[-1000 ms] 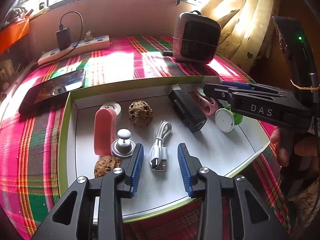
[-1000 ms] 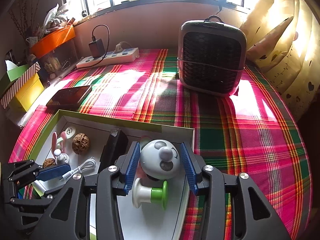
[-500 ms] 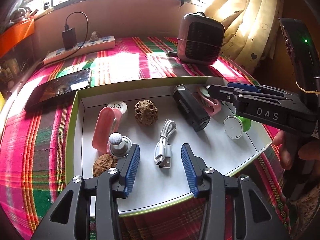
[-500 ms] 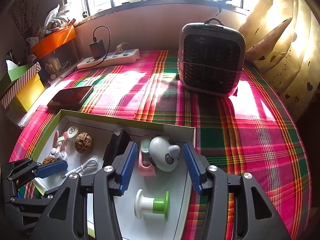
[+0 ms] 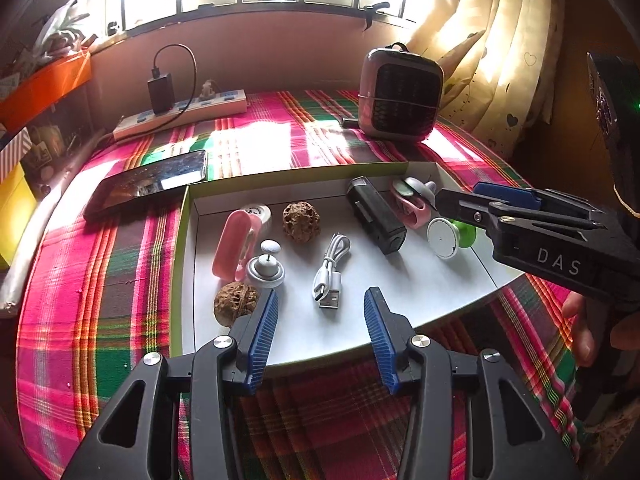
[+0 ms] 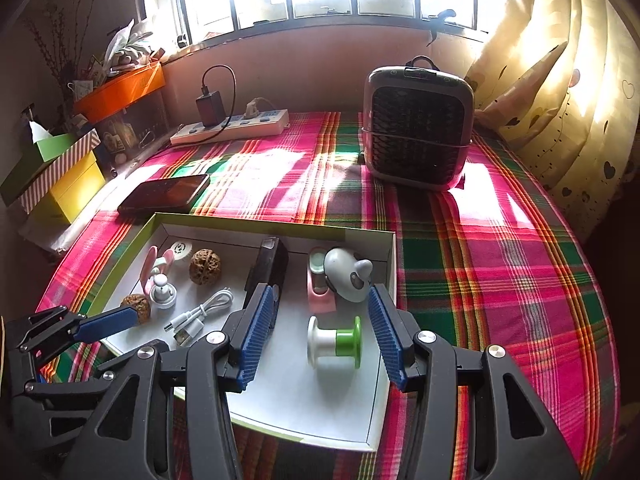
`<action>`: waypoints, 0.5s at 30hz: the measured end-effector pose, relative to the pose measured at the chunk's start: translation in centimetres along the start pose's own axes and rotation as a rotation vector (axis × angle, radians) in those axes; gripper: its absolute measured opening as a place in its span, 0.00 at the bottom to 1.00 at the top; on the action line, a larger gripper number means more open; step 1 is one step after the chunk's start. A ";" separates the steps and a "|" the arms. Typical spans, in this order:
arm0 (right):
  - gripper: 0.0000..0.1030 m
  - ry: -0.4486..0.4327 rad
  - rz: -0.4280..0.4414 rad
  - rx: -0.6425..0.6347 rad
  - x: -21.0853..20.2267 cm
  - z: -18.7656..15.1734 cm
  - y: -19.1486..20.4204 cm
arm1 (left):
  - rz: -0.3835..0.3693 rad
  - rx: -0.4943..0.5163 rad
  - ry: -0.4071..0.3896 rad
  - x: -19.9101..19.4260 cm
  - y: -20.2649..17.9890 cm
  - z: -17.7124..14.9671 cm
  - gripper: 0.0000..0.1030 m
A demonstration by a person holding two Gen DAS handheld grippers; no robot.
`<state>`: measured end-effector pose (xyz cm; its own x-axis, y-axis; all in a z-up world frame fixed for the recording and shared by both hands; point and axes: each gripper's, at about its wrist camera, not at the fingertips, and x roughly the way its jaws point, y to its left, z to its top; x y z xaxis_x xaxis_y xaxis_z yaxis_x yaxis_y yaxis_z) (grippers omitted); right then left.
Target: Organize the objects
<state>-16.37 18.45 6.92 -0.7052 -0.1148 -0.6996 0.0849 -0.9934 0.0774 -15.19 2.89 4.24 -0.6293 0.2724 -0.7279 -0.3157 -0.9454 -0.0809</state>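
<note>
- Hovering over the near edge of the shallow white tray (image 5: pixel 192 280), the left tongs (image 5: pixel 320 320) stand spread with nothing between the blue pads; their jaws have just been opening.
- The right tongs (image 6: pixel 324 334) are spread as well, gripping nothing, with the white-and-green spool (image 6: pixel 334 342) lying on the tray floor in the gap between the pads, touched by neither.
- Just past the spool, in the tray's far right corner, the grey mouse-shaped toy (image 6: pixel 348 276) leans against a pink holder (image 6: pixel 318 292).
- A black rectangular device (image 5: pixel 374 214) lies left of them, near the tray's middle.
- The coiled white USB cable (image 5: pixel 332 272) lies in front of the left tongs.
- One walnut (image 5: pixel 301 222) sits toward the far wall; a second walnut (image 5: pixel 234 304) rests just beside the left pad.
- Between the walnuts stand a pink bunny-eared piece (image 5: pixel 232 246) and a small silver knob on a round base (image 5: pixel 265 270), with a white round disc (image 5: pixel 258 214) behind.
- The tray rests on a desk covered in plaid cloth (image 6: pixel 500 280).
- A dark phone (image 6: pixel 166 196) lies beside the tray's far left corner.
- A power strip (image 6: pixel 232 126) and a small heater (image 6: pixel 418 128) sit well beyond.
</note>
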 end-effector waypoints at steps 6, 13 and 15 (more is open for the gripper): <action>0.54 -0.024 -0.016 -0.004 -2.4 -1.6 1.1 | 0.082 -0.005 -0.026 -1.9 -0.4 -1.1 0.43; 0.55 -0.022 -0.031 -0.020 -4.3 -4.0 2.3 | 0.170 -0.007 -0.053 -3.6 -0.6 -2.9 0.43; 0.56 -0.015 -0.034 -0.016 -4.6 -4.8 2.5 | 0.164 -0.016 -0.048 -3.9 -0.6 -3.4 0.43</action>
<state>-9.52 16.51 6.89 -0.7186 -0.0815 -0.6906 0.0724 -0.9965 0.0424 -10.15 1.78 4.78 -0.7049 0.1221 -0.6987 -0.1948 -0.9805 0.0252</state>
